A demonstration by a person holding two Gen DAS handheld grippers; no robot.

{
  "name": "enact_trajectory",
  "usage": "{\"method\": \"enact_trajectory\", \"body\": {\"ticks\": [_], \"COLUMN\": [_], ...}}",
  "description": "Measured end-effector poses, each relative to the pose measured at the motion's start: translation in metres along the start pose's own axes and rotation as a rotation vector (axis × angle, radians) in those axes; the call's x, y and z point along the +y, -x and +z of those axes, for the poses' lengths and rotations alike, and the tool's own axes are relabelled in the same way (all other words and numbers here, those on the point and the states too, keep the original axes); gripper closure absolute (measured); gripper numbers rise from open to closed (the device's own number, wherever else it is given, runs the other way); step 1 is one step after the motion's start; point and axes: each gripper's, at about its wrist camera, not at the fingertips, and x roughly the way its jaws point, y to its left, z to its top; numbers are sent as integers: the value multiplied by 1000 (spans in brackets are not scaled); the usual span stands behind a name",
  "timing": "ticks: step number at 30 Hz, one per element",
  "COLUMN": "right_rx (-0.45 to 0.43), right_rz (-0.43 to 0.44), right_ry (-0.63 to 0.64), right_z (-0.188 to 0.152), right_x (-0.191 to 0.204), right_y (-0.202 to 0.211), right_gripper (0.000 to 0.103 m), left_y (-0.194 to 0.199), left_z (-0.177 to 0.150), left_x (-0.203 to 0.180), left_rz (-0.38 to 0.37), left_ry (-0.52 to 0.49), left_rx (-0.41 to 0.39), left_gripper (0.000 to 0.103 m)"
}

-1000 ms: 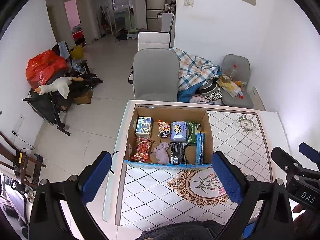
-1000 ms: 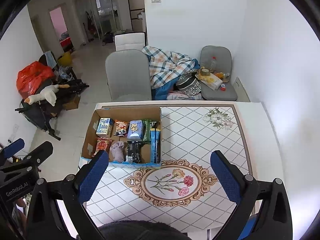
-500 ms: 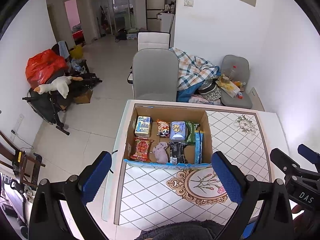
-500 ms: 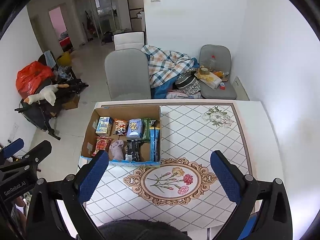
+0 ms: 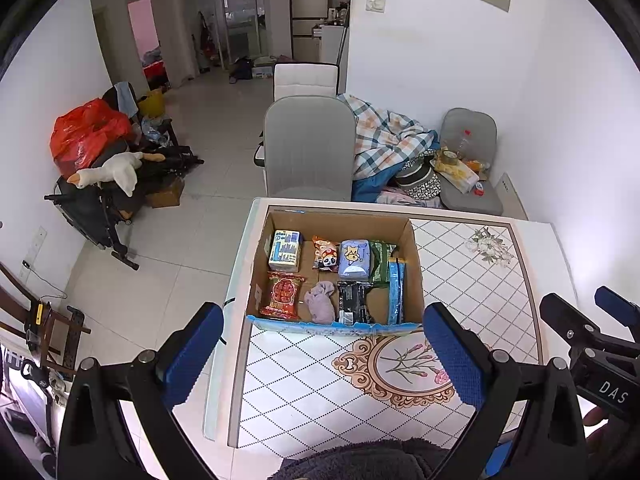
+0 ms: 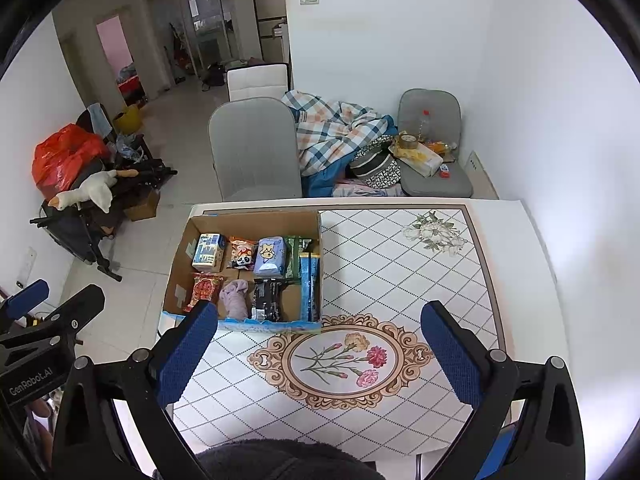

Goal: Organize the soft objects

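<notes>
An open cardboard box (image 5: 415,256) (image 6: 180,248) stands on the table's far left part. Inside lie several soft packs: a blue-white tissue pack (image 5: 285,250), a red snack bag (image 5: 282,294), a panda snack bag (image 5: 326,255), a light blue pack (image 5: 353,260), a black pack (image 5: 352,307) and a crumpled lilac cloth (image 5: 320,303) (image 6: 236,299). My left gripper (image 5: 322,356) is open and empty, high above the table's near edge. My right gripper (image 6: 320,354) is open and empty, to the right of it, above the flower medallion (image 6: 340,360).
The table (image 6: 400,264) has a white diamond-pattern cloth. A grey chair (image 5: 308,148) stands behind the box. Behind the table are a checked blanket (image 5: 384,136) and a cluttered seat (image 5: 468,176). A stroller with a red bag (image 5: 88,132) stands by the left wall.
Both grippers have drifted slightly back and up, so the box and table sit a little lower and smaller in view. Both stay open and empty.
</notes>
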Motion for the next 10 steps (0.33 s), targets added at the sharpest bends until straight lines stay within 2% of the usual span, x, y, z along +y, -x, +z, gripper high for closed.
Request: {"method": "enact_trajectory", "body": {"ticks": [10], "right_rx": [-1], "right_rz": [-7], "right_ry": [-8], "right_z": [-1], "right_x": [0], "right_y": [3], "right_gripper": [0], "left_y": [1], "left_z": [-4], "left_x": [-2], "left_rz": [-6], "left_ry": [-1], "left_rx": [-2], "left_gripper": [1]}}
